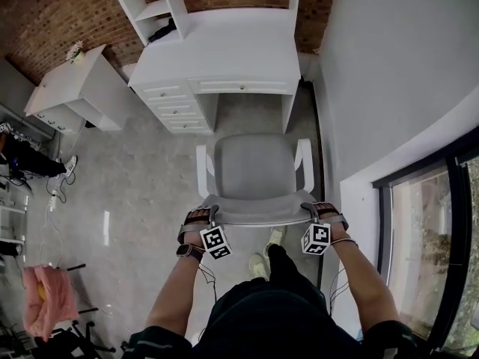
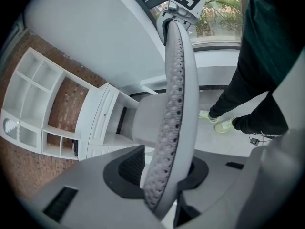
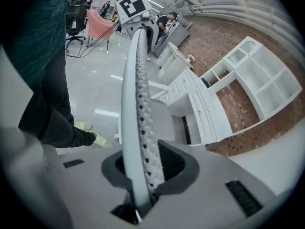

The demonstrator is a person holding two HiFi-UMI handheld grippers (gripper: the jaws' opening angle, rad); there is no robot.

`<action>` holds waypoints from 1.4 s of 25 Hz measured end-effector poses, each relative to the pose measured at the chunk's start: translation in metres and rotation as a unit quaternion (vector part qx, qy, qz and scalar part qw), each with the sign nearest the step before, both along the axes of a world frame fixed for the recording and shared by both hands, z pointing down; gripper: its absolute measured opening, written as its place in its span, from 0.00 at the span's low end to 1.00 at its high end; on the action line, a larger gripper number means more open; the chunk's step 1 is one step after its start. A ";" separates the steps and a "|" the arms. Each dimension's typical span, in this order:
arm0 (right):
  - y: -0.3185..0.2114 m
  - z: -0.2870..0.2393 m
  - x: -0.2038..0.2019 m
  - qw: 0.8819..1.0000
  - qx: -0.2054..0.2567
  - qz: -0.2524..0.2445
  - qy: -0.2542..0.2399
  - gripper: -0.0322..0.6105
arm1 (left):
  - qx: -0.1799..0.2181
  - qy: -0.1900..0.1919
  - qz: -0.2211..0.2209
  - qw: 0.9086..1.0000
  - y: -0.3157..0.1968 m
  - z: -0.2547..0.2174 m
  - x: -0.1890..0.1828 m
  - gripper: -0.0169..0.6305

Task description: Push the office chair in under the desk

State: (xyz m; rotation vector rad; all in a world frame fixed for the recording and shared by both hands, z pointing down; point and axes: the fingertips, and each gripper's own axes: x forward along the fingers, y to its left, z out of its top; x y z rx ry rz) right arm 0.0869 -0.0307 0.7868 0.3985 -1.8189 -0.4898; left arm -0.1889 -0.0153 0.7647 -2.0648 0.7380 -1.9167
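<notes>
office chair [image 1: 251, 169] sits on the floor [image 1: 142, 178], squarely before the desk [image 1: 224, 58] and lined up with the kneehole, but a strip of floor shows between the seat front and the desk edge, so it's not under yet. Base is hidden below the seat. I'd expect castors and a swivel, so it should be light to roll but quick to yaw if the push is uneven. Backrest [image 2: 178, 99] is a thin perforated panel in a stiffer rim, so it's likely to flex mid-span; take it at the top corners, not the middle. That's where the grip is: left gripper [image 2: 164, 185] is clamped on the top rim at one corner and right gripper [image 3: 143, 180] on the other, with the rim pinched between the jaws in both gripper views. Seat front points at the desk. The backrest stands upright, its long axis running side to side between the grippers. White armrests [image 1: 202, 167] flank the seat; drawer stack [image 1: 179, 107] to the left of the opening, side panel [image 1: 288, 114] to the right. Armrest clearance looks tight, so push straight.
</notes>
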 end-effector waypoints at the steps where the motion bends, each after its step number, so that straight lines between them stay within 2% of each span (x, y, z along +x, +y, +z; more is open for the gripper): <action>1: -0.006 0.000 -0.001 1.000 0.000 -0.002 0.000 0.16 | -0.003 -0.001 -0.001 1.000 -0.005 0.001 -0.001 0.21; 12: -0.071 -0.001 -0.022 1.000 0.005 -0.009 -0.004 0.16 | -0.016 -0.009 -0.007 1.000 -0.064 0.004 -0.022 0.20; 22: -0.113 -0.002 -0.038 1.000 0.009 0.003 -0.002 0.16 | -0.023 -0.029 0.010 0.999 -0.113 0.002 -0.043 0.19; 35: -0.179 0.003 -0.071 1.000 0.006 0.026 0.000 0.16 | -0.017 -0.021 0.032 0.999 -0.191 0.006 -0.072 0.18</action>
